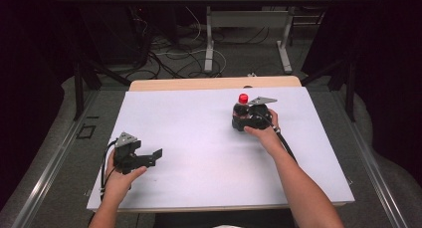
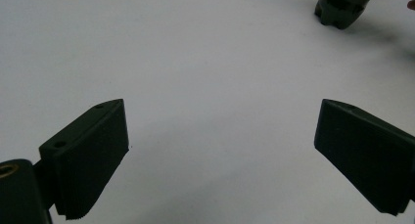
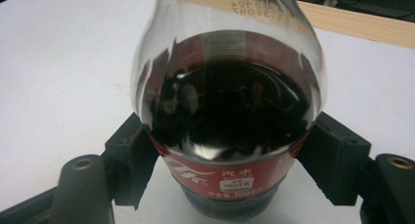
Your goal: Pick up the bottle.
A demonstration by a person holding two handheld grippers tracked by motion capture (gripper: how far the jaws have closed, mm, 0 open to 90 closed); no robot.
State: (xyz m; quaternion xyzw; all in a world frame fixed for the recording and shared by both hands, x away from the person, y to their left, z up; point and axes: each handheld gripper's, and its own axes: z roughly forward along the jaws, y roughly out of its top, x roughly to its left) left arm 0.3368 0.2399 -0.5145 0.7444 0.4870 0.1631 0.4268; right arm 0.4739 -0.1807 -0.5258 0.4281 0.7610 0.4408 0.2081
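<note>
1. Right gripper (image 1: 244, 119) is clenched on the small clear plastic bottle of dark cola with red cap (image 3: 227, 106), upright at the white table's (image 1: 199, 138) far right.
2. Left gripper (image 2: 220, 155) is released, idle near left.
3. Advice: keep the squeeze at the label, lift straight up, avoid tilting.

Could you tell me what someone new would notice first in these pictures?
Most striking is the cola bottle with its red cap, upright toward the far right of the white table, clamped at its red label by the right tool. The left tool rests near the front left, jaws wide open on nothing.
</note>
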